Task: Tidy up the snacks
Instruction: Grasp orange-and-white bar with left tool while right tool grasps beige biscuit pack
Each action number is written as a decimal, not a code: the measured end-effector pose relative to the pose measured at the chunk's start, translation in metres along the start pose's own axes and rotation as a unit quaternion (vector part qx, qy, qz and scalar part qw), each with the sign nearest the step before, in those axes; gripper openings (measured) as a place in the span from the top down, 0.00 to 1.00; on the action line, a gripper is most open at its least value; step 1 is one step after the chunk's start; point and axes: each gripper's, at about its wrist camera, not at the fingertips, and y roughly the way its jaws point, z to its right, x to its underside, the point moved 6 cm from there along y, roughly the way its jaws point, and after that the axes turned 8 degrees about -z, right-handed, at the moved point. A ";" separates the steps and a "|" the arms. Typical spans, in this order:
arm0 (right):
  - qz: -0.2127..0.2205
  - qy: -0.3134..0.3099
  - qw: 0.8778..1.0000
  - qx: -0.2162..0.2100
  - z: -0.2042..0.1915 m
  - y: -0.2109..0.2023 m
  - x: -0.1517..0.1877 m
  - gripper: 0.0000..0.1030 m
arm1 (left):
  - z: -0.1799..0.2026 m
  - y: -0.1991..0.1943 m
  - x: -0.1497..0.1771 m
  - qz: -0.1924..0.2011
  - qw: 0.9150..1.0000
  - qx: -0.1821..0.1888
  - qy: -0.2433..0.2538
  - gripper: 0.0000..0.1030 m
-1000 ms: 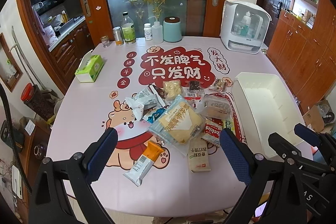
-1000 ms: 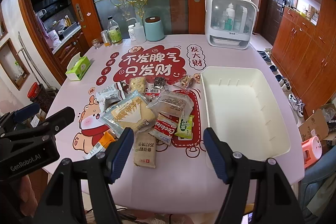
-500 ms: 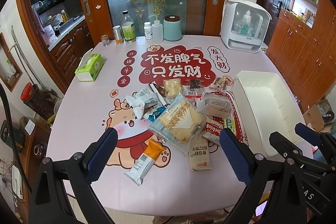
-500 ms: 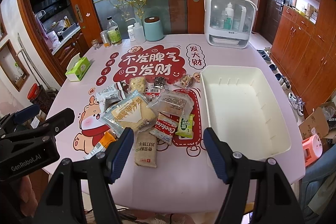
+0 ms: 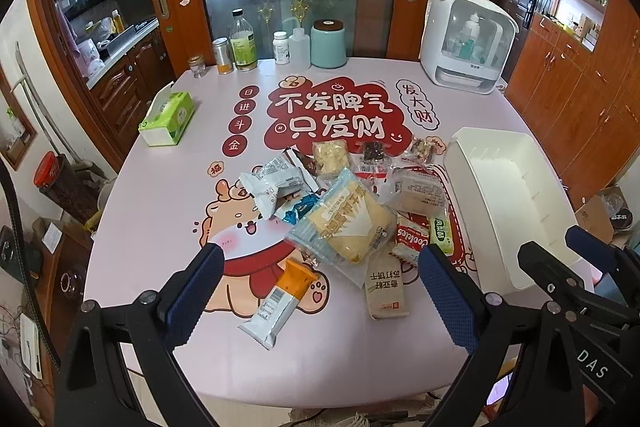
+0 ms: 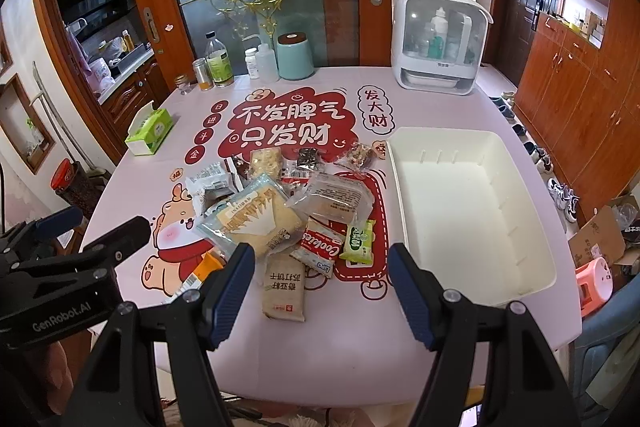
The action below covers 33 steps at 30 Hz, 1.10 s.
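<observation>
A heap of snack packets lies mid-table: a big clear bag of yellow cake (image 5: 344,223) (image 6: 256,219), a beige cracker pack (image 5: 385,287) (image 6: 285,287), an orange-and-white bar (image 5: 280,299), a red cookie pack (image 6: 320,247) and a small green pack (image 6: 358,237). To its right stands a white plastic bin (image 5: 516,195) (image 6: 472,203) with nothing in it. My left gripper (image 5: 320,291) hovers open over the near edge, in front of the bar. My right gripper (image 6: 322,287) is open too, above the cracker pack. Neither holds anything.
At the far edge stand bottles, a teal canister (image 5: 328,43) and a white cabinet-like appliance (image 5: 466,41). A green tissue box (image 5: 168,119) sits at the left. Wooden cabinets line the right side; a pink stool (image 6: 596,283) is on the floor there.
</observation>
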 end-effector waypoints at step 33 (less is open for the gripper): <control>-0.185 0.045 0.981 -0.028 -0.027 0.156 0.055 0.33 | -0.106 0.171 0.061 -0.166 0.986 -0.012 0.023 0.06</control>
